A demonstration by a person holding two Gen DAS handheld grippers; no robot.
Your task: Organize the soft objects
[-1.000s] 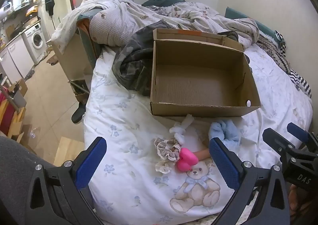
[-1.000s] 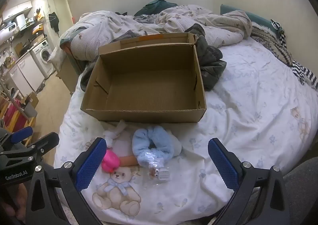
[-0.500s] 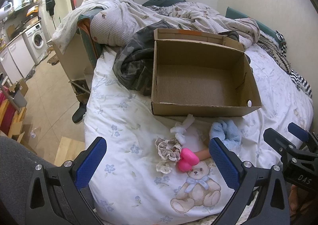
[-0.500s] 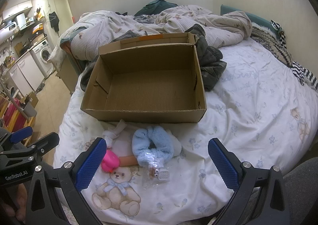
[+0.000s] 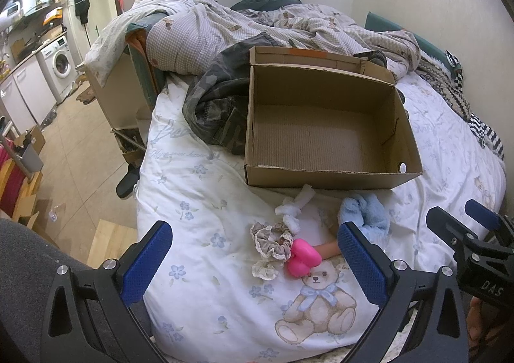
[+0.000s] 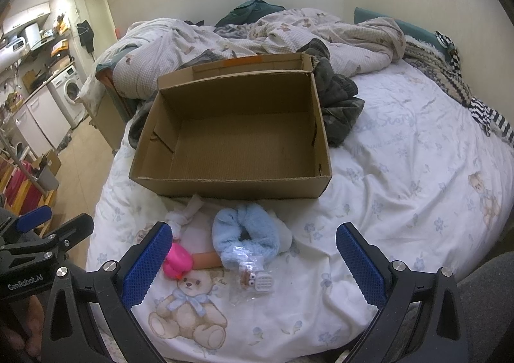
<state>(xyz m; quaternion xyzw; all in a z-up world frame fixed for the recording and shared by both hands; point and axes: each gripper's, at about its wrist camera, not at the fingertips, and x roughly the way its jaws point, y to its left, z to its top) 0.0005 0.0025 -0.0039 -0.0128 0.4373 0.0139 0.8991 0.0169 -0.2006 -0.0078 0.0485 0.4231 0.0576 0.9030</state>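
An empty cardboard box lies open on the bed. In front of it sit a fluffy blue scrunchie, a knotted white cloth, a beige lace scrunchie, a pink toy with a tan handle and a small clear packet. My left gripper hovers open near the lace scrunchie and pink toy. My right gripper hovers open above the blue scrunchie and packet. Neither holds anything.
A camouflage garment lies left of the box and a rumpled duvet is piled behind it. A striped cloth lies at the bed's right edge. The bed drops to a tiled floor on the left.
Both grippers have stayed open and almost still; the left view has drifted very slightly. Nothing on the bed has moved.
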